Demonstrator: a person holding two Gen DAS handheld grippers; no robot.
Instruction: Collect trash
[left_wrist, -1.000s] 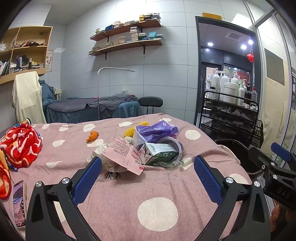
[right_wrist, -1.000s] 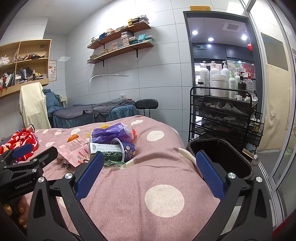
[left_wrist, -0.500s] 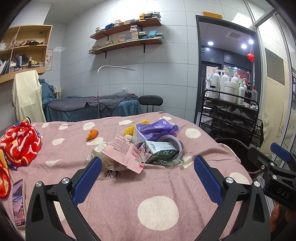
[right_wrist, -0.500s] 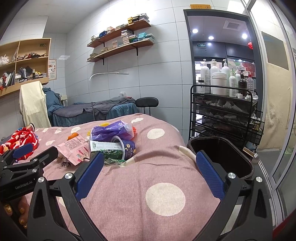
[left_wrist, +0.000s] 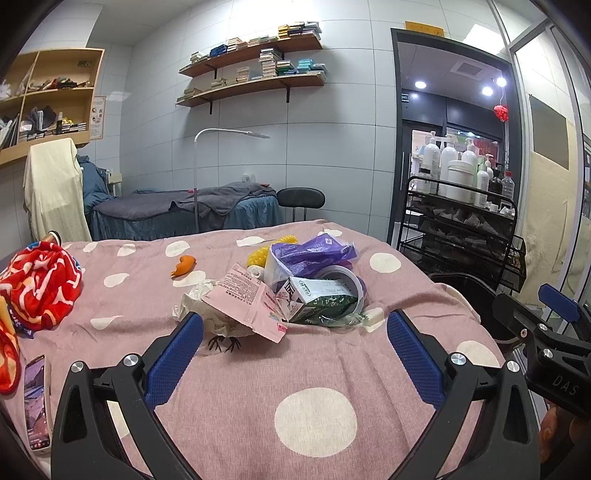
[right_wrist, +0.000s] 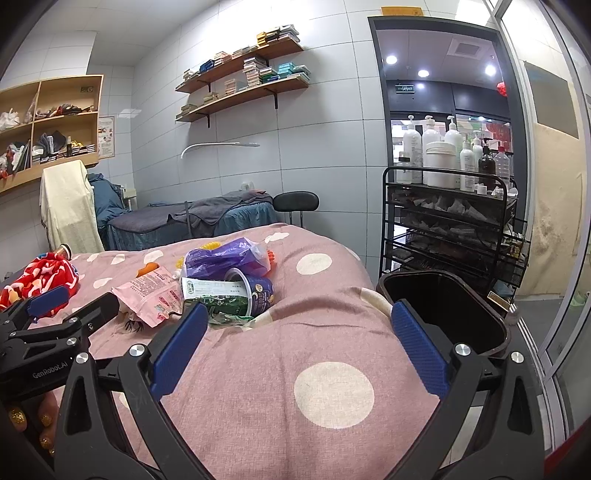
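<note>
A heap of trash lies mid-bed on the pink dotted cover: a pink pouch, a green-and-white carton stuck in a purple cup, a purple plastic bag, crumpled white paper. My left gripper is open, just short of the heap, holding nothing. My right gripper is open too, nearer the bed's right edge. A black bin stands beside the bed, behind the right finger.
A phone lies at the bed's left edge next to a red patterned cloth. An orange piece and a yellow object sit behind the heap. A black trolley with bottles stands at the right.
Both grippers have barely moved; the views shifted only slightly, and both stay open and empty.
</note>
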